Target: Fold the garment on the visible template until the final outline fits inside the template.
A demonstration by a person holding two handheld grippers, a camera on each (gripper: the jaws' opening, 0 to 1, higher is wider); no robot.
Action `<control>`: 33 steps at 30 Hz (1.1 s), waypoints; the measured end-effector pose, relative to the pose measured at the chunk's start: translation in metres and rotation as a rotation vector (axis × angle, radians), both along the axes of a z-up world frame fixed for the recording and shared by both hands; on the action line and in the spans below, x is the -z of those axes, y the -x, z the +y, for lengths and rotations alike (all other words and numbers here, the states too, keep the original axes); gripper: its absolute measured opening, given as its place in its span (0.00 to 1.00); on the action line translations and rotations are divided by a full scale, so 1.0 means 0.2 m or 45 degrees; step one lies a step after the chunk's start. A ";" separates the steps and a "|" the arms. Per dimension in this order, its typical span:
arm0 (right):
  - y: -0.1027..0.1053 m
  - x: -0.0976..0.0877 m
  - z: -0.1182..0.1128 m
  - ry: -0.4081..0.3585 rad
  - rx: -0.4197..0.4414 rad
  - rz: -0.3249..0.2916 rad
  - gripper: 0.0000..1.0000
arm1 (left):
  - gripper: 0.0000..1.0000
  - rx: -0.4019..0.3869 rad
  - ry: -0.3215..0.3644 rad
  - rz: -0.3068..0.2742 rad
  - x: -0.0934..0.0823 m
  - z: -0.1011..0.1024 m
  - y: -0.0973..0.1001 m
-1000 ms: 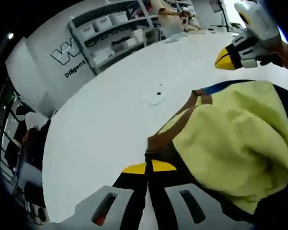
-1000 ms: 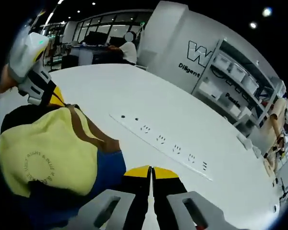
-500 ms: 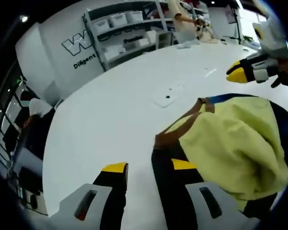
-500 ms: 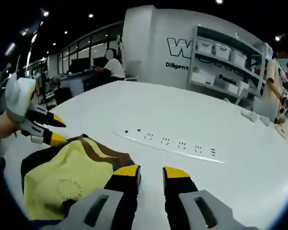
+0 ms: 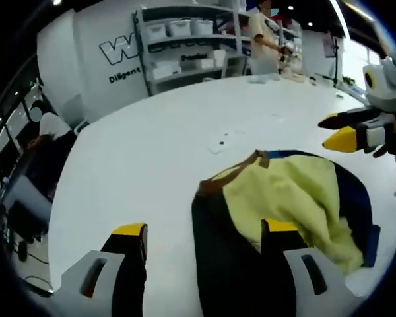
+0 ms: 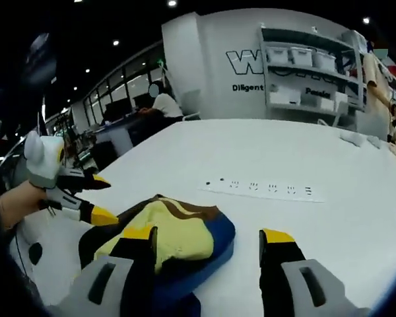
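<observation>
With both tools off the cloth:
left tool (image 5: 203, 232): jaws apart
right tool (image 6: 211, 236): jaws apart
garment (image 5: 287, 198): yellow, blue, brown; bunched on white table (image 5: 152, 152)
wall lettering (image 6: 245, 63): "W…", "Diligent"

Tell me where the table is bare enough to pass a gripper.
Bare white table lies between the garment and the power strip, and beyond the strip. In the left gripper view, it is bare left of the garment. Crowded: the garment's far side, where the left gripper hovers.
</observation>
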State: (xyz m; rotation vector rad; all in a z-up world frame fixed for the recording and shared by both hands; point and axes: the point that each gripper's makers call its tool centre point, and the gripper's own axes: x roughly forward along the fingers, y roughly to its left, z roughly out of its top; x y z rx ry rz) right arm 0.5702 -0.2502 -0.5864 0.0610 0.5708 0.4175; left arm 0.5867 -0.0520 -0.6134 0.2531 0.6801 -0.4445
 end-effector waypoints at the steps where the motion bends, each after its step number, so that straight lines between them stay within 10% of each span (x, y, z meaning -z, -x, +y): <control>1: 0.02 -0.01 0.01 -0.010 -0.006 0.002 0.63 | 0.72 -0.009 0.024 0.007 -0.01 0.00 0.02; 18: 0.36 0.01 0.21 0.069 -0.114 -0.006 0.72 | 0.76 -0.106 0.092 0.035 -0.02 0.01 0.36; 33: 0.52 0.12 0.22 0.014 0.168 0.041 0.42 | 0.48 -0.446 0.260 0.132 0.13 0.03 0.54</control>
